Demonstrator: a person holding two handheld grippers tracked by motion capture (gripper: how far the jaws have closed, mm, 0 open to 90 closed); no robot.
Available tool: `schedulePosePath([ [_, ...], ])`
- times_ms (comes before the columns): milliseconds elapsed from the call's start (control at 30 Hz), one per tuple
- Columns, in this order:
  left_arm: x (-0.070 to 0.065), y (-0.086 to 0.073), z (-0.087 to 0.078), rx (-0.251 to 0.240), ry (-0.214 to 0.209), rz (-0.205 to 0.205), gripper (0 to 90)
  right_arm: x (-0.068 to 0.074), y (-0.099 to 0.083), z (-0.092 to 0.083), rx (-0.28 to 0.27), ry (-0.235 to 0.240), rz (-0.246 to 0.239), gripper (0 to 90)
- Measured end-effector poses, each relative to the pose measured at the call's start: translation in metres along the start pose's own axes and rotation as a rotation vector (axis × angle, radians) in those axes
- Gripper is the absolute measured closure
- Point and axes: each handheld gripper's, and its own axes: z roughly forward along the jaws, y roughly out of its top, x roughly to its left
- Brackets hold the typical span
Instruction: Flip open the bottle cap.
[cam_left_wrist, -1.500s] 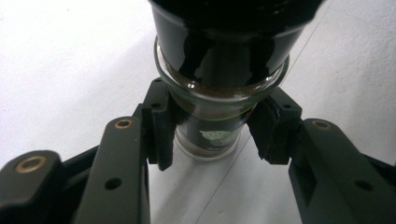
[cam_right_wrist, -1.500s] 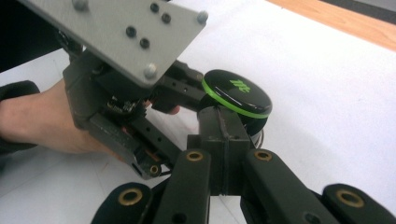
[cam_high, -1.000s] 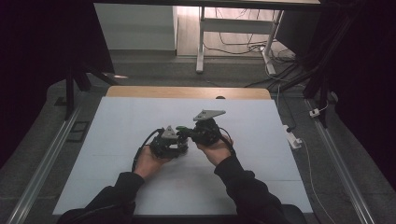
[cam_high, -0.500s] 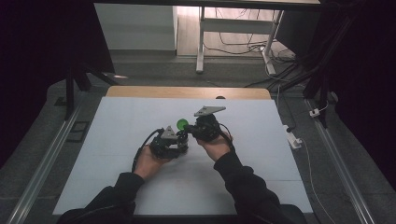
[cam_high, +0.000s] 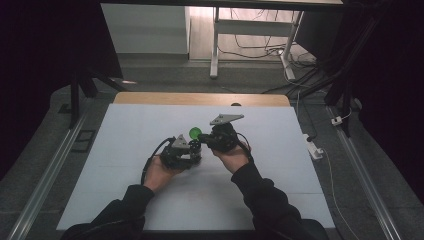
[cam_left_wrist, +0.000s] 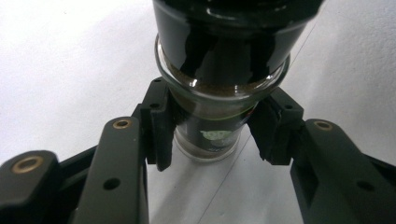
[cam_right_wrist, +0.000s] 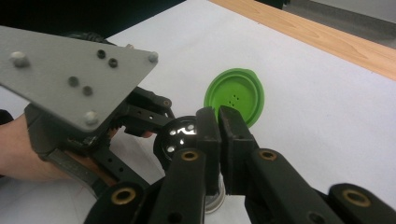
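Spice jar (cam_left_wrist: 212, 93), glass with a dark shaker top, sits near the middle of the white table (cam_high: 125, 150), clamped between the left gripper's (cam_left_wrist: 212, 135) jaws. Its green flip lid (cam_right_wrist: 235, 97) stands open on the far side. The right gripper (cam_right_wrist: 219, 122), jaws together, hovers just right of the jar, beside the lid.

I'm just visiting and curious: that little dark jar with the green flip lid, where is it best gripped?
Grip the jar low on its narrow glass body, from the side, as the left gripper does: a jaw on either side. That leaves the green lid clear on top.
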Motion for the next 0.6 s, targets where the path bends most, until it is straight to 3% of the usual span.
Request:
schedulePosePath([
  [267, 0.006, 0.001, -0.009, -0.012, -0.038, -0.067, 44.3, 0.002, 0.001, -0.007, -0.003, 0.003, -0.01, 78.7],
  [600, 0.01, 0.002, -0.022, 0.015, -0.093, -0.103, 31.0, 0.006, 0.0, -0.011, 0.031, 0.007, -0.021, 62.1],
])
